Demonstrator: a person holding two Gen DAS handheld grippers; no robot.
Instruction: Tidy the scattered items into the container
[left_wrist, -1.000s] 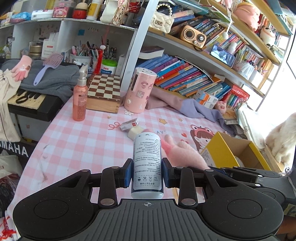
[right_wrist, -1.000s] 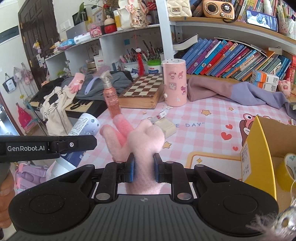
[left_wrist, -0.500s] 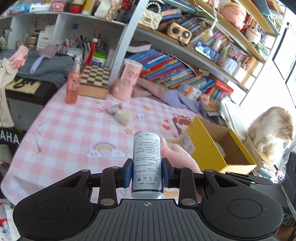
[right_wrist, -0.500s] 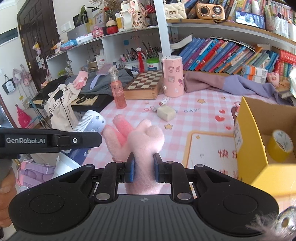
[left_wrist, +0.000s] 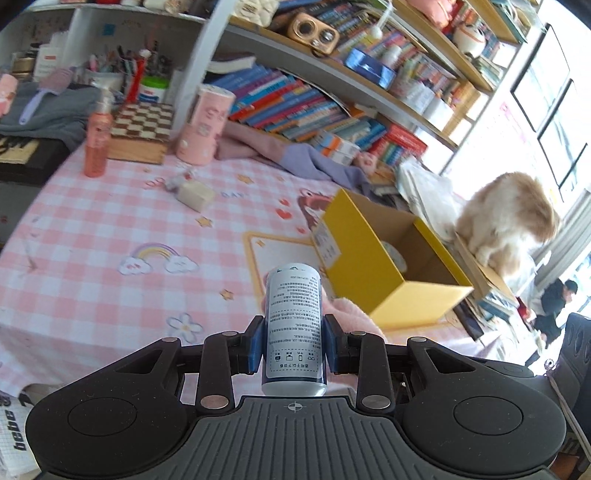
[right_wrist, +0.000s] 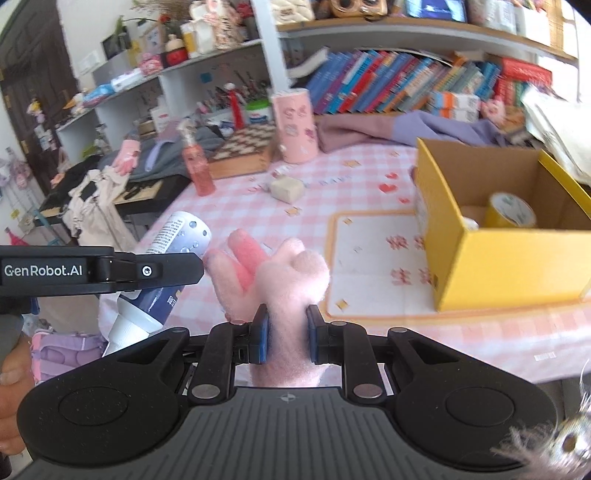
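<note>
Both tongs are full. Over on the left, the left gripper (left_wrist: 294, 345) has its blue pads pressed against the sides of a white and blue spray can (left_wrist: 293, 325), which stands upright between the jaws, its printed label facing back toward the handle. From the other side that same can (right_wrist: 173, 254) shows tilted, its dimpled end just beside the pink fuzzy glove (right_wrist: 273, 280). The right gripper (right_wrist: 287, 338) is pinched tight on the glove's cuff, so the fingers of the glove stick up and forward past the pads.

Ahead and to the right of both tools sits the yellow cardboard box (right_wrist: 491, 266), open at the top, on the pink checked tablecloth (left_wrist: 92, 229). A roll of yellow tape (right_wrist: 511, 212) already lies inside it. Neither the can nor the glove is over the box; both hang above the cloth near its near wall. A cream block (left_wrist: 195, 194) and a pink pump bottle (left_wrist: 96, 142) stand farther back on the cloth, well apart from the tongs. A fluffy cat (left_wrist: 509, 218) sits beyond the box.
</note>
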